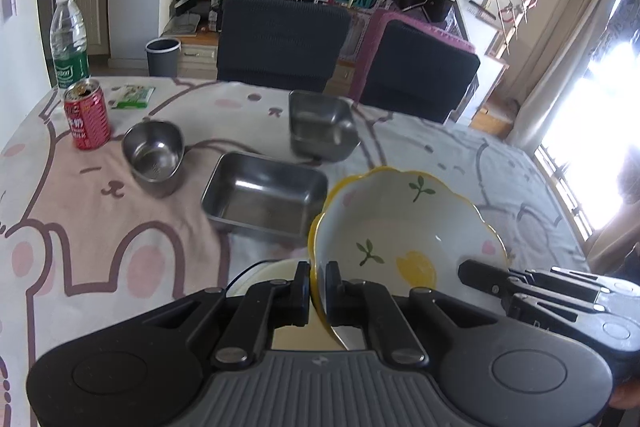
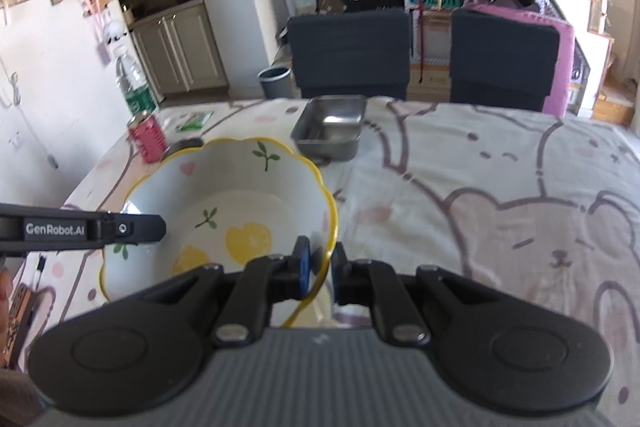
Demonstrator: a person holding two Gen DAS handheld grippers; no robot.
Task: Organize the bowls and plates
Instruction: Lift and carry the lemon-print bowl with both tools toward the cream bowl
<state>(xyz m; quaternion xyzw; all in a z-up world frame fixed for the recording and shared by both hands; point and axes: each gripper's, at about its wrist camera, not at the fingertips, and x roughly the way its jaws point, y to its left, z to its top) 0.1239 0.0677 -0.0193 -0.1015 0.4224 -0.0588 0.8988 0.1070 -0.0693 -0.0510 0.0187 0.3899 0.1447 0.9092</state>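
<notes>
Left wrist: both grippers, left gripper [image 1: 318,277] and right gripper [image 2: 320,263], pinch the tilted bowl's [image 1: 400,223] rim.

Counts ahead of the tool

One flowered bowl [image 1: 404,227], two steel trays [image 1: 266,197] [image 1: 322,131], one steel cup [image 1: 154,153], one red can [image 1: 87,117], one water bottle [image 1: 69,39].

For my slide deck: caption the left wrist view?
Both grippers clamp the flowered bowl above steel trays.

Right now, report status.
Left gripper and right gripper shut on white yellow-rimmed flower bowl. Bowl tilted above table. Rectangular steel tray close ahead.
</notes>
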